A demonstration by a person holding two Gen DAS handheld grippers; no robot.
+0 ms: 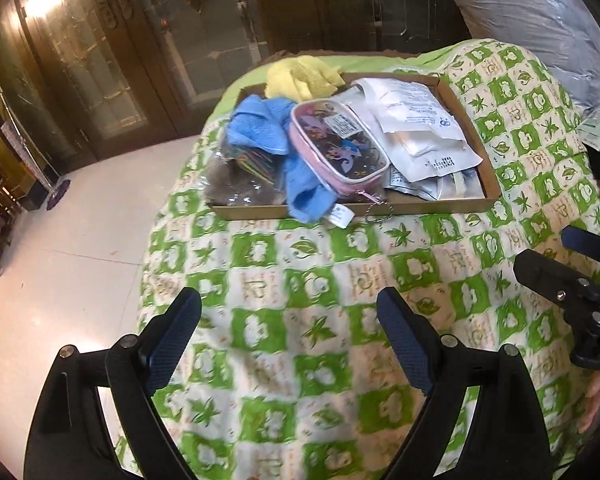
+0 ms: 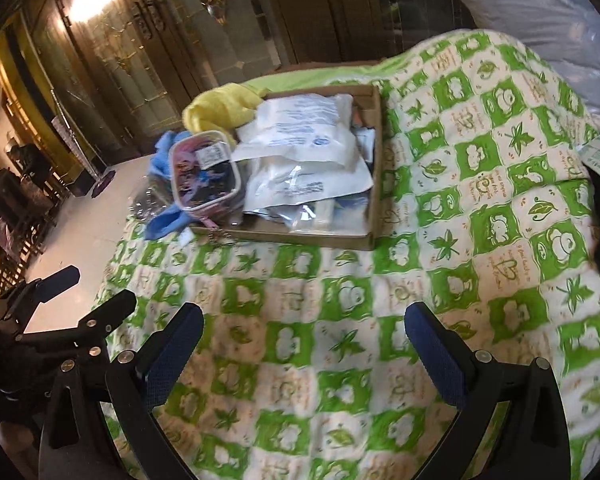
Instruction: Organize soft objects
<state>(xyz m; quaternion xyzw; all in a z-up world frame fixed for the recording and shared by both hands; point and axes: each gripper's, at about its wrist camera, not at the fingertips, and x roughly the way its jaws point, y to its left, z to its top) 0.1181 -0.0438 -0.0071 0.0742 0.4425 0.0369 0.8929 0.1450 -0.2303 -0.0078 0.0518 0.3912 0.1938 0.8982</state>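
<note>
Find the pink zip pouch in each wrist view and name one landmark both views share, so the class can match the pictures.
Left wrist view: pink zip pouch sits upper centre, in the cardboard tray, over the blue cloth.
Right wrist view: the pouch is upper left, at the tray's left end.
Shared landmark: the yellow cloth at the tray's far edge.

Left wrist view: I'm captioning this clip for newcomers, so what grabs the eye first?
The green-and-white patterned blanket fills most of the view. On it, further away, sits a shallow cardboard tray piled with a pink pouch, a blue cloth, a yellow cloth and white packets. Both grippers, left and right, are open and empty over the blanket.
</note>
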